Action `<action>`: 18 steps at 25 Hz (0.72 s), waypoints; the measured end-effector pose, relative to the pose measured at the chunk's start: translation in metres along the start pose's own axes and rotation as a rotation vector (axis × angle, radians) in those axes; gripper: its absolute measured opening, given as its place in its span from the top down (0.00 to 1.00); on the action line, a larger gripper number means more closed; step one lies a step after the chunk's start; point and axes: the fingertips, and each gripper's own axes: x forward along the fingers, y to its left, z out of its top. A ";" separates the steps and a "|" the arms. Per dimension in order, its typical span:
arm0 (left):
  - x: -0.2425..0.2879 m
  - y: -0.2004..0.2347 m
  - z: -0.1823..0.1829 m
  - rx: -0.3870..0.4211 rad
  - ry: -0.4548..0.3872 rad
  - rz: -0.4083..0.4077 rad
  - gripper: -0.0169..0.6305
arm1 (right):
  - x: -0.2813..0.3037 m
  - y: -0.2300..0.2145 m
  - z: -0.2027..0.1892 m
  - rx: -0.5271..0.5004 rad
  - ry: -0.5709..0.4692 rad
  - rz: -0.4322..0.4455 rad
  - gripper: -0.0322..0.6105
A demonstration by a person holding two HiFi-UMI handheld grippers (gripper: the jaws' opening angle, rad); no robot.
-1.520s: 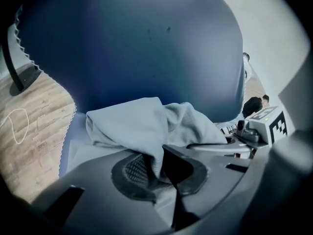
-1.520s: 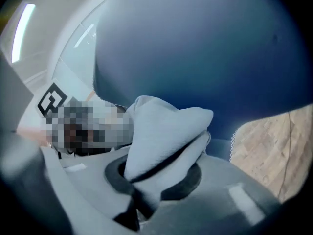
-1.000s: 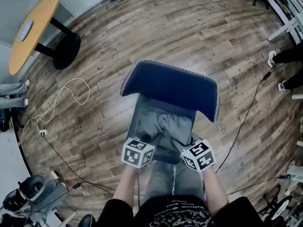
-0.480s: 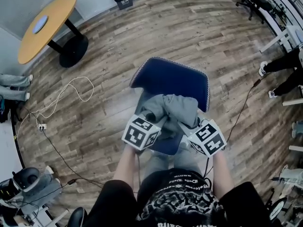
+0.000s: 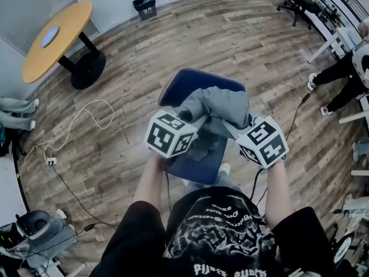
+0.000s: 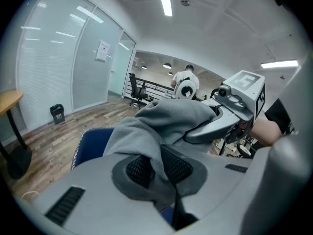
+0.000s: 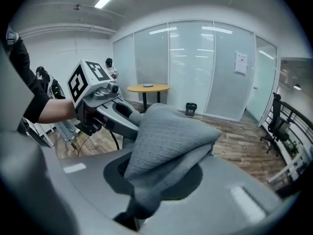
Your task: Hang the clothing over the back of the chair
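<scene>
At frame centre, above blue chair point(image 5: 190, 81): grey clothing point(image 5: 219, 104) bunched, held up between both grippers, loose end hanging low over seat.
Left gripper point(image 6: 157, 169): nearly closed, pads pinching fabric fold.
Right gripper point(image 7: 139, 180): likewise clamped on opposite edge.
Done, by look: garment grasped, raised.
Left: carry over chair back at upper centre, spread, drape, release.
Nothing over backrest yet.

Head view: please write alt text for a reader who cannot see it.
Seen from above, a person holds a grey garment over a blue chair, with the left gripper and the right gripper each shut on it. A round table stands at upper left.
</scene>
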 end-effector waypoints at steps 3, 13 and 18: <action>-0.005 -0.005 0.024 0.058 -0.013 -0.004 0.91 | -0.012 -0.011 0.021 -0.037 -0.011 -0.065 0.85; -0.019 -0.017 0.070 0.121 -0.094 -0.093 0.93 | -0.045 -0.022 0.058 -0.008 -0.110 -0.218 0.85; -0.024 -0.013 0.094 0.095 -0.160 -0.083 0.93 | -0.054 -0.033 0.076 -0.025 -0.170 -0.228 0.85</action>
